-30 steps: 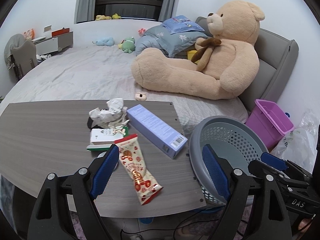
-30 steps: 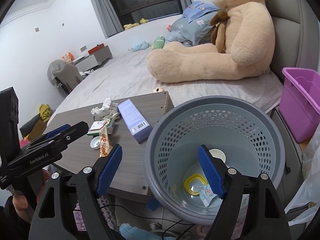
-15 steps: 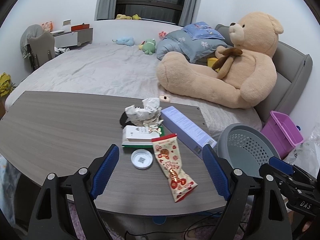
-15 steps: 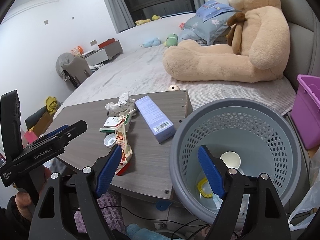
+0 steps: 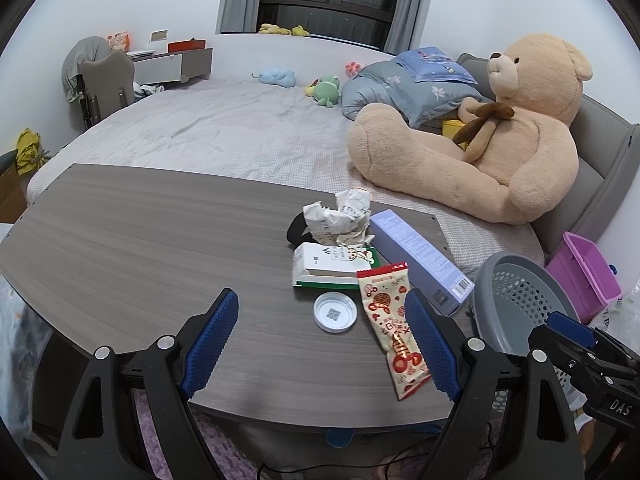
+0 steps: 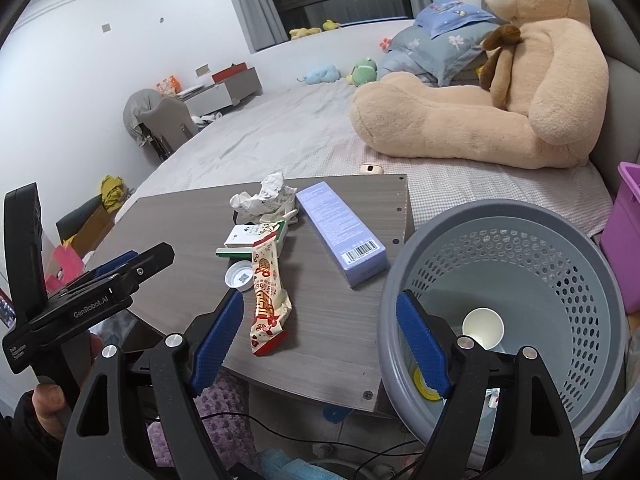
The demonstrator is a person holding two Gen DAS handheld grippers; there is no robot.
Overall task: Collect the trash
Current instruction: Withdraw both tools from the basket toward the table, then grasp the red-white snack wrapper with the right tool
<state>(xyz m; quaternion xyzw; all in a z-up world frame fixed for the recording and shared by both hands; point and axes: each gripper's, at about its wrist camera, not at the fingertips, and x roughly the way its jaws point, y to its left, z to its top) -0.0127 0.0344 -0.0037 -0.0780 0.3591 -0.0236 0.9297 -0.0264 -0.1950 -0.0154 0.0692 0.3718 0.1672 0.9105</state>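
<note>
Trash lies on the grey wooden table (image 5: pixel 140 248): a red-and-cream snack wrapper (image 5: pixel 394 320) (image 6: pixel 267 292), a white round lid (image 5: pixel 335 312) (image 6: pixel 239 275), a white-and-green carton (image 5: pixel 330 264) (image 6: pixel 256 238), crumpled paper (image 5: pixel 340 216) (image 6: pixel 264 200) and a long lilac box (image 5: pixel 420 260) (image 6: pixel 340 232). My left gripper (image 5: pixel 322 344) hovers open over the table's near edge, the lid and wrapper just ahead of it. My right gripper (image 6: pixel 320 340) is open too, empty, between the table's corner and the grey perforated basket (image 6: pixel 560 264) (image 5: pixel 520 300), which holds a paper cup (image 6: pixel 482 328).
A bed (image 5: pixel 220 128) with a big teddy bear (image 5: pixel 500 140) and small plush toys stands behind the table. A purple bin (image 5: pixel 584 272) sits right of the basket. Cables and a purple rug (image 6: pixel 224 400) lie under the table. A chair (image 5: pixel 108 84) stands far left.
Both grippers have swung left, away from the basket and toward the table. The trash now sits more central in the left wrist view. Jaws stay as wide as before.
</note>
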